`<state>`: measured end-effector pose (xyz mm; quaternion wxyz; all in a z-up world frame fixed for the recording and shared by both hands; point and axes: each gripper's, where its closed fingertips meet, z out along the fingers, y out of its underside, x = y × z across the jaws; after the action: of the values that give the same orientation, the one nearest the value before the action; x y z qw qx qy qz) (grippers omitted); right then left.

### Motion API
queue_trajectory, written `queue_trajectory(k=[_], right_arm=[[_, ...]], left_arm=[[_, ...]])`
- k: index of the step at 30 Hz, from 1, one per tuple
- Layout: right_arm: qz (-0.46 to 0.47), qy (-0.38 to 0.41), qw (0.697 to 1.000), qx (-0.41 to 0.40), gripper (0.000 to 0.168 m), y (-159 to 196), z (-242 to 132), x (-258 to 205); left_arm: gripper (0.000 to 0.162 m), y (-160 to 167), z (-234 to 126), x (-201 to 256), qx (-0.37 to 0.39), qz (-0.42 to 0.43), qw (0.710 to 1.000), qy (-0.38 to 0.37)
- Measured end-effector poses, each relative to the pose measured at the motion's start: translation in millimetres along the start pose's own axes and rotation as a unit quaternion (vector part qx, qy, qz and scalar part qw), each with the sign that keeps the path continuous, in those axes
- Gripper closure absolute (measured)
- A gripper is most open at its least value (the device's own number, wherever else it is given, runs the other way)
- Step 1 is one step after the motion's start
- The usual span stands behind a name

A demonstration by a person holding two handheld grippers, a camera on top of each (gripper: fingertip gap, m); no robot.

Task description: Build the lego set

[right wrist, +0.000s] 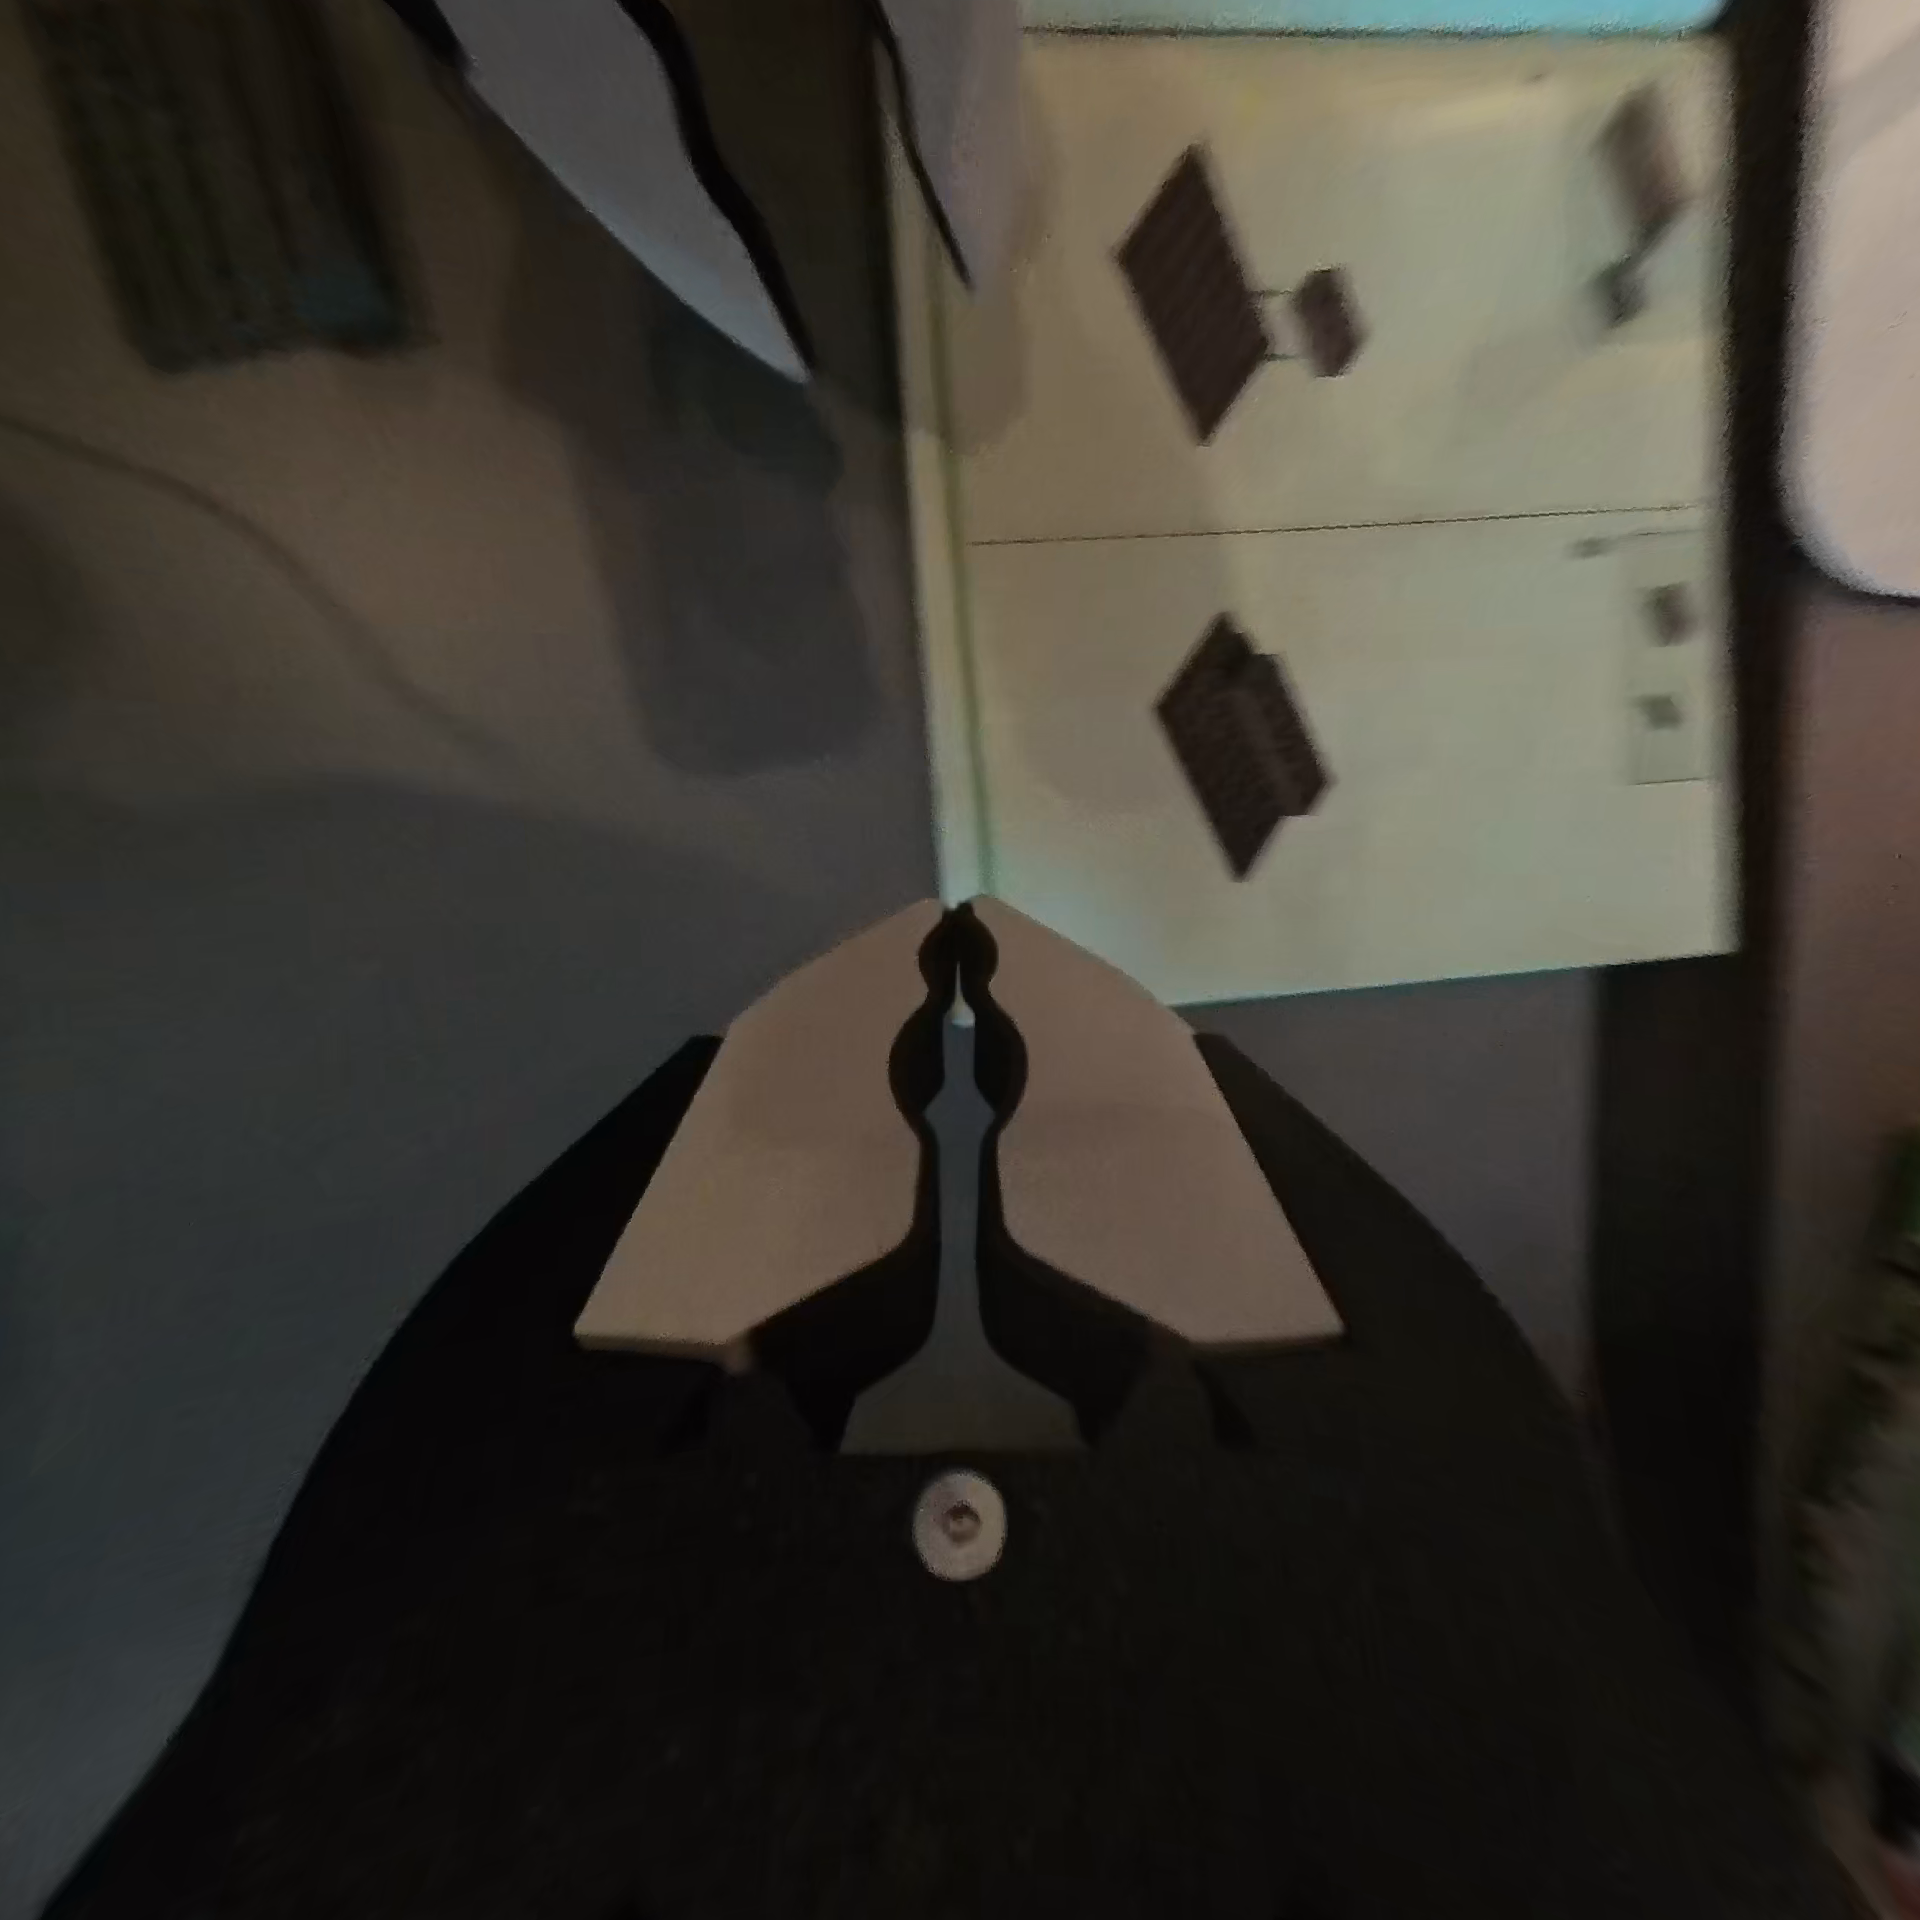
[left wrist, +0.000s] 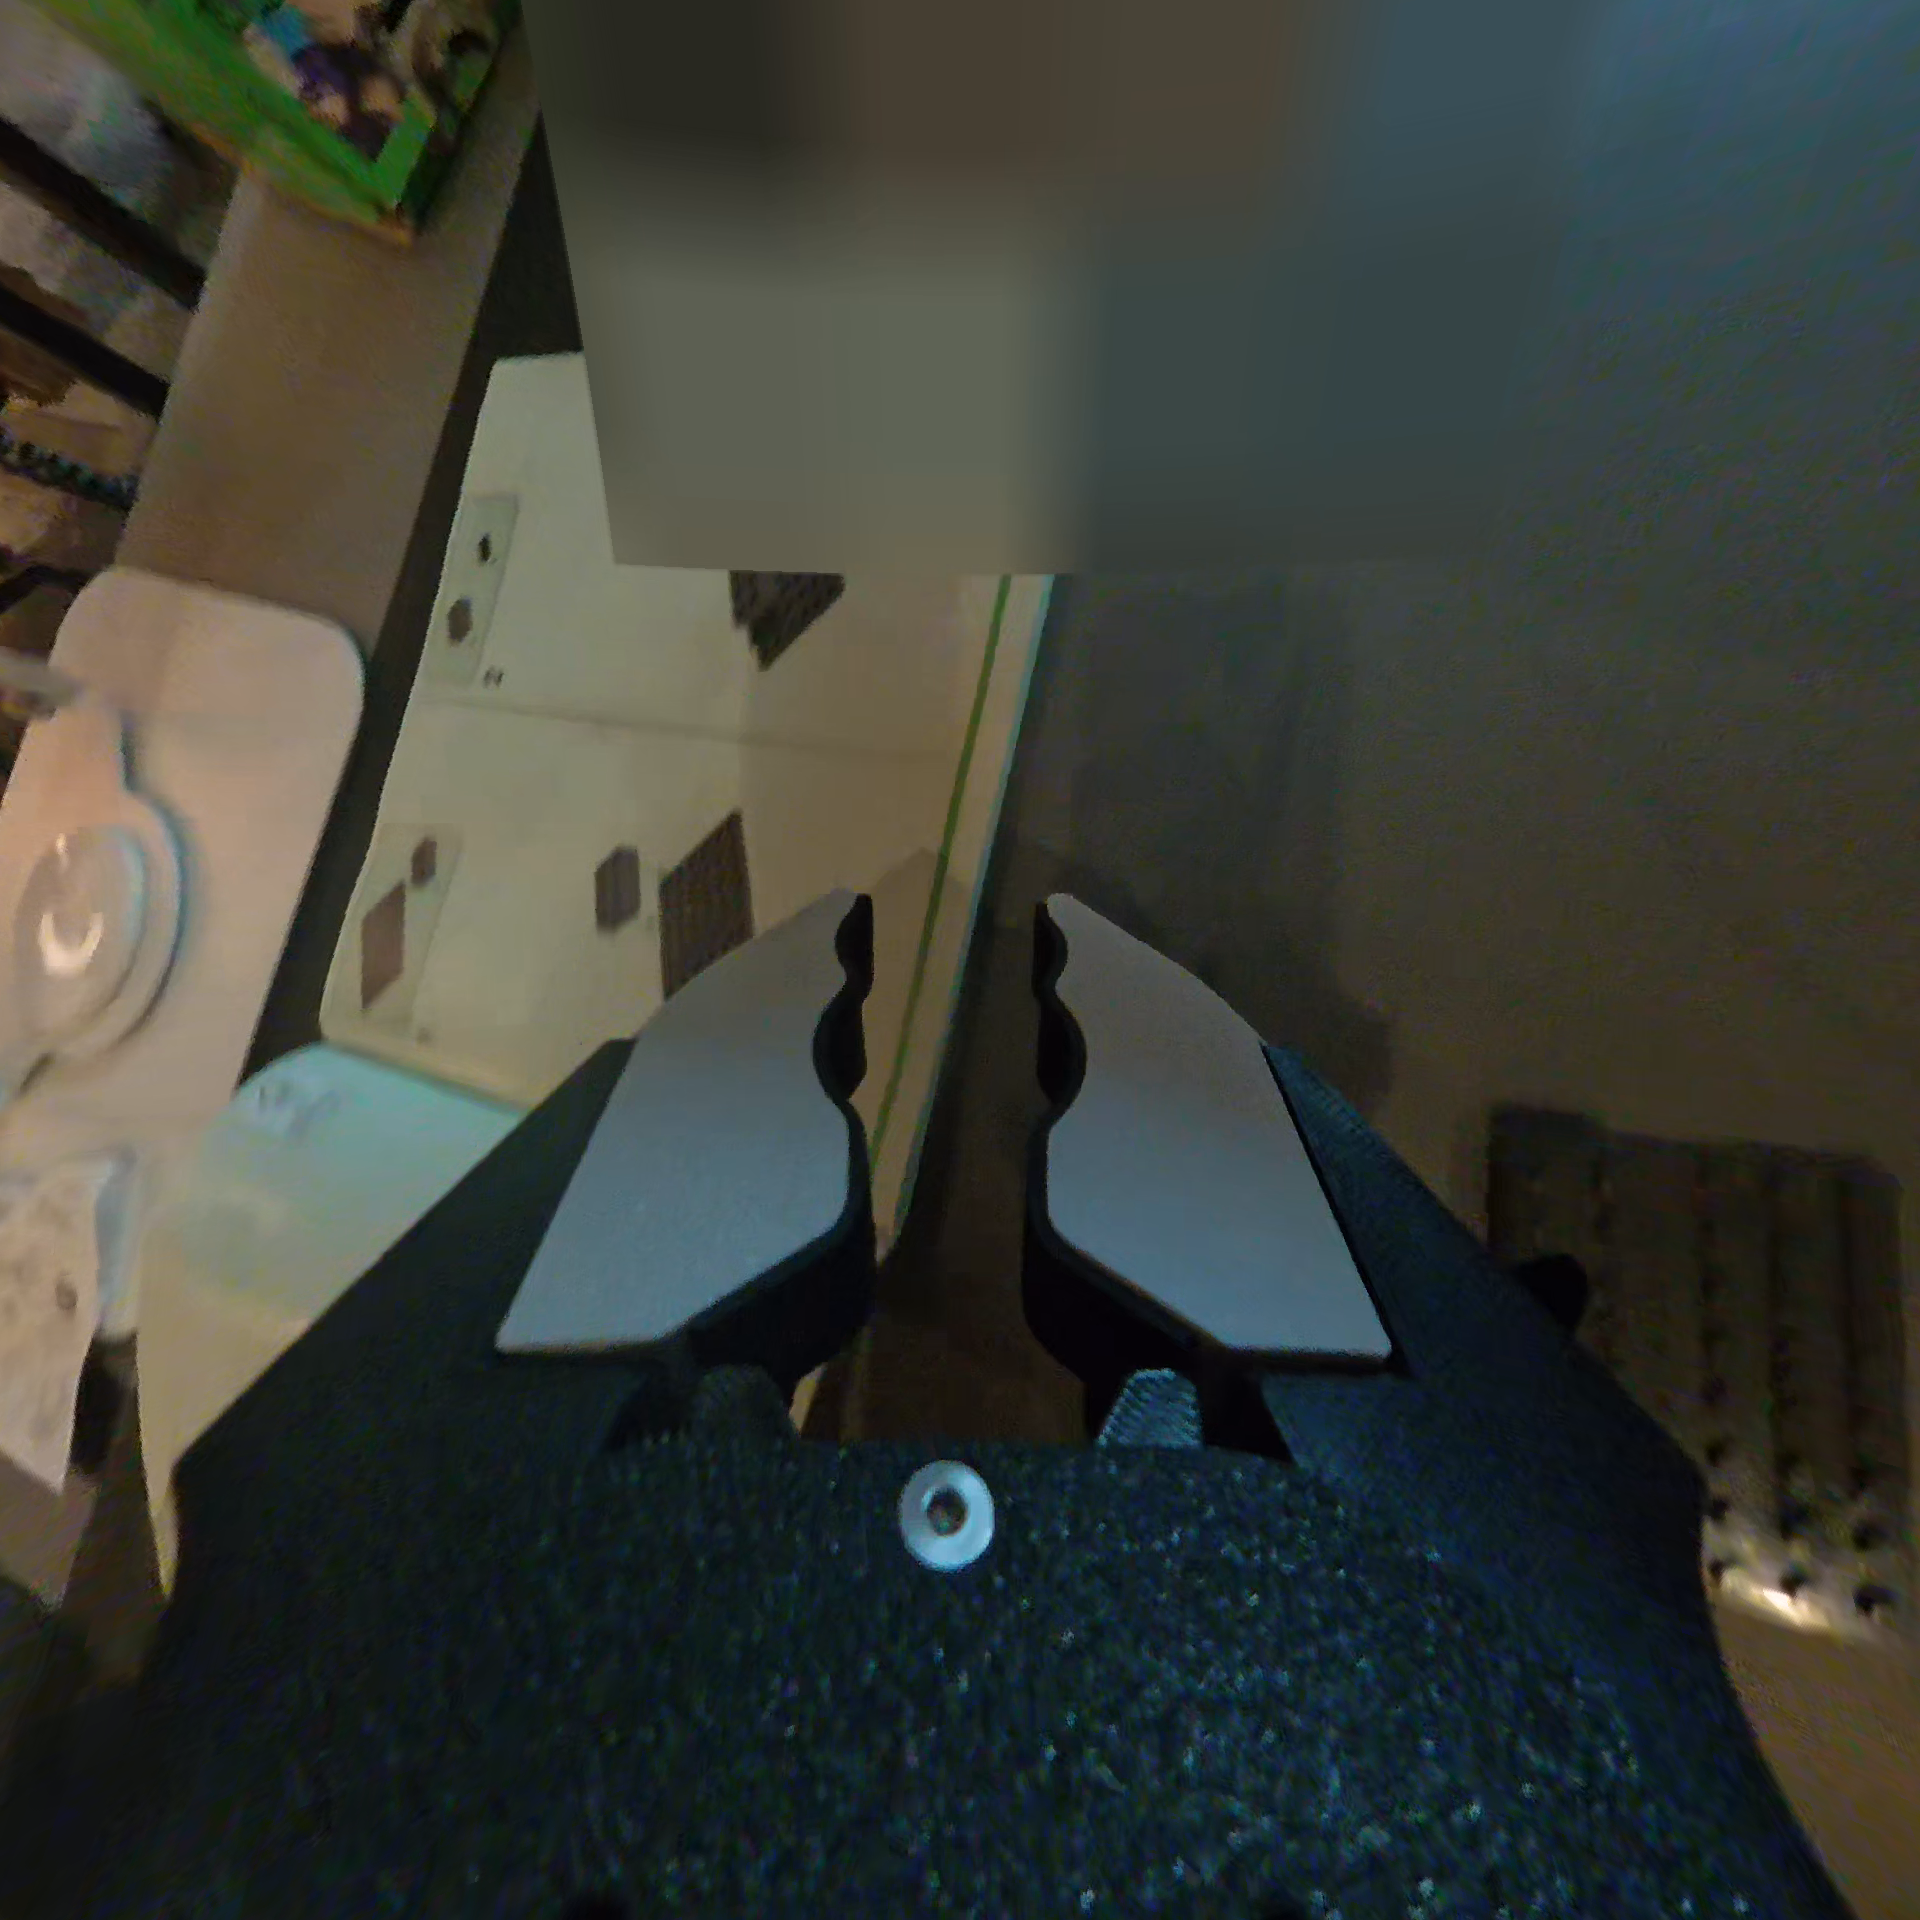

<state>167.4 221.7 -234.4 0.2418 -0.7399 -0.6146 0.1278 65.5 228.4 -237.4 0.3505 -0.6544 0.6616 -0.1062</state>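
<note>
Left hand-held gripper (left wrist: 954, 914) hangs spread apart over the instruction booklet's (left wrist: 665, 748) green-lined edge, brown studded plate (left wrist: 1704, 1340) at four o'clock on bare tabletop (left wrist: 1507, 831), while right hand-held gripper (right wrist: 958, 920) sits pinched together, empty, at the booklet's corner.

Grey table (right wrist: 312, 935) with open instruction booklet (right wrist: 1403, 644), studded plate (left wrist: 1704, 1351).

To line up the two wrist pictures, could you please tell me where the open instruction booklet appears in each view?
Left wrist view: instruction booklet lies left of centre, beyond the open left gripper.
Right wrist view: upper right; the shut right gripper points at its near left corner.
Shared landmark: the dark studded plate, lower right in the left view, upper left in the right.
</note>
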Motion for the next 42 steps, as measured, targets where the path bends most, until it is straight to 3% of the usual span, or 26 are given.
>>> queue_trajectory(k=[2, 3, 4, 12, 19, 24, 26, 38, 42], right_arm=[[-0.016, 0.026, 0.999, -0.012, 0.168, 3, 0, 5], [-0.019, 0.031, 0.999, -0.014, 0.143, 4, 2, 6], [-0.018, 0.033, 0.999, -0.015, 0.136, 6, 3, 6], [0.001, 0.030, 0.999, -0.024, 0.120, 11, 14, 7], [0.048, 0.006, 0.999, -0.006, 0.121, 10, 18, 8], [0.057, 0.012, 0.998, -0.010, 0.124, 11, 19, 5], [0.061, 0.017, 0.998, -0.005, 0.125, 9, 16, 1], [-0.013, 0.057, 0.998, -0.009, 0.132, -14, -6, -81], [-0.046, 0.066, 0.996, -0.048, 0.136, -15, 2, -78]], left_arm=[[0.133, 8, -7, -3, 0.003, -0.006, 1.000, -0.010], [0.133, 13, -11, -5, 0.005, -0.010, 1.000, -0.014], [0.132, 17, -15, -6, 0.007, -0.015, 1.000, -0.018], [0.124, 61, -54, -30, 0.005, -0.014, 0.998, -0.059], [0.116, 104, -50, -48, -0.063, 0.056, 0.996, -0.037], [0.142, 105, -48, -56, -0.089, 0.114, 0.988, -0.060], [0.161, 103, -51, -56, -0.081, 0.138, 0.984, -0.077], [0.162, 127, -84, -2, -0.008, 0.256, 0.966, 0.025], [0.162, 128, -82, -6, -0.002, 0.302, 0.953, 0.023]])
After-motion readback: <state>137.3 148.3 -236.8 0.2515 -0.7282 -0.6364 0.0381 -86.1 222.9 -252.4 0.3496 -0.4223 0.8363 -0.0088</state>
